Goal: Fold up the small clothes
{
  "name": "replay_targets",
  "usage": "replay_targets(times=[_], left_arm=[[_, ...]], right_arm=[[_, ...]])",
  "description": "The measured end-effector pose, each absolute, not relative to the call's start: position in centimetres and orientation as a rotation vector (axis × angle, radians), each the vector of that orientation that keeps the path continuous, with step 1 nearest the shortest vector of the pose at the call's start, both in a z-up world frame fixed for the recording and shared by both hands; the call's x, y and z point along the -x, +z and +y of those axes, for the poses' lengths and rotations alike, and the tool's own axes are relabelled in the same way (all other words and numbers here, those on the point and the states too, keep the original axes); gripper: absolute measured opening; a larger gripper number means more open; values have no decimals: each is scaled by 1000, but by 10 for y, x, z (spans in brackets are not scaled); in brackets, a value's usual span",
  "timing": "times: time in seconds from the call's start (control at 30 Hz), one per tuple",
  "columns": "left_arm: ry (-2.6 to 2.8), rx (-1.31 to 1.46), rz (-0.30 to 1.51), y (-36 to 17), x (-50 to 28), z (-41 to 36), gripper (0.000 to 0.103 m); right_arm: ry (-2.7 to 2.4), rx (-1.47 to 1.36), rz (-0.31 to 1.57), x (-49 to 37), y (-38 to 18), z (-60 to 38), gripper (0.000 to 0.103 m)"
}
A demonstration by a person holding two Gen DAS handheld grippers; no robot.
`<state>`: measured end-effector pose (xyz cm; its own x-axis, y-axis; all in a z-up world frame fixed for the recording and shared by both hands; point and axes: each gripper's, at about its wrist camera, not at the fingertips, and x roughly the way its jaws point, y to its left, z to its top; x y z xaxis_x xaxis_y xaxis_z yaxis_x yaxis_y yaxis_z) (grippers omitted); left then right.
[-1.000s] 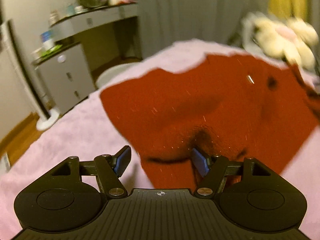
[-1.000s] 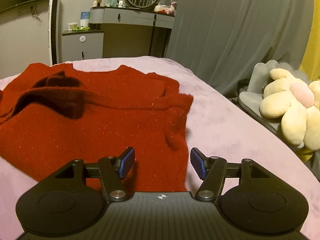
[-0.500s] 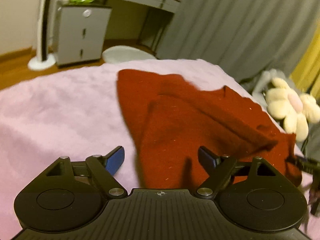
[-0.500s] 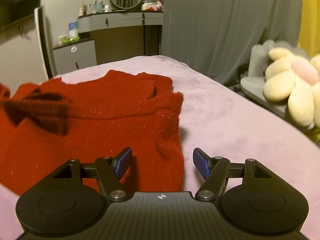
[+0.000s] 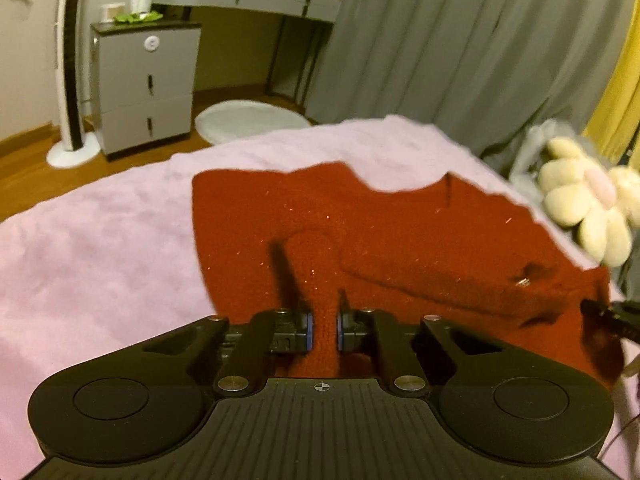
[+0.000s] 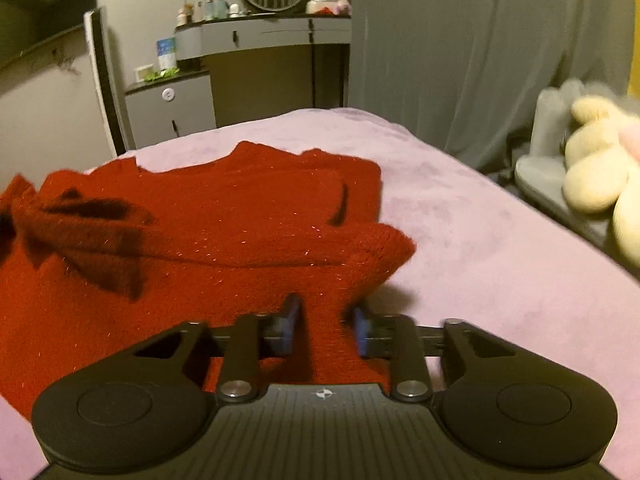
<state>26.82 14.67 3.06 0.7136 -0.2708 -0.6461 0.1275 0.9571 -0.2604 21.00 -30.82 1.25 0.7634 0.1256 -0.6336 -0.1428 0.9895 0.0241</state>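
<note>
A red knitted sweater [image 5: 400, 232] lies spread on a pink blanket [image 5: 100, 240]. My left gripper [image 5: 324, 330] is shut on a pinch of its near edge, the fabric ridged up between the blue pads. In the right wrist view the same sweater [image 6: 220, 220] shows with a dark bunched fold at the left. My right gripper [image 6: 326, 330] is shut on the sweater's near right corner, the cloth pulled up between its pads. The other gripper's tip [image 5: 612, 314] shows at the right edge of the left wrist view.
A cream flower plush [image 5: 584, 208] on a grey seat [image 6: 560, 184] stands right of the bed. A grey drawer unit [image 5: 144, 88], a tower fan [image 5: 70, 64], a vanity desk [image 6: 264, 36] with a round mirror and grey curtains [image 5: 460, 48] stand beyond the bed's far edge.
Both grippers were open over the sweater's near edge. Both have closed on the fabric, and the cloth now rises between each pair of pads.
</note>
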Motion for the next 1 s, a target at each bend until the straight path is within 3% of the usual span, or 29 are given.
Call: replay_targets(times=[0.43, 0.7, 0.83, 0.87, 0.93, 0.97, 1.0], left_arm=[[-259, 218, 369, 141, -236, 156, 11], [-132, 237, 634, 68, -296, 158, 14], [-124, 149, 709, 36, -300, 145, 38], [-137, 147, 715, 33, -303, 143, 39], [-150, 149, 723, 29, -308, 141, 37], [-144, 144, 721, 30, -309, 141, 13], [-132, 127, 716, 32, -312, 140, 11]], right_arm=[[127, 32, 370, -187, 115, -298, 10], [70, -10, 533, -257, 73, -293, 11], [75, 35, 620, -267, 44, -283, 17], [77, 54, 627, -266, 39, -280, 19], [78, 87, 644, -269, 33, -276, 20], [75, 95, 652, -271, 32, -276, 16], [65, 117, 653, -273, 31, -274, 13]])
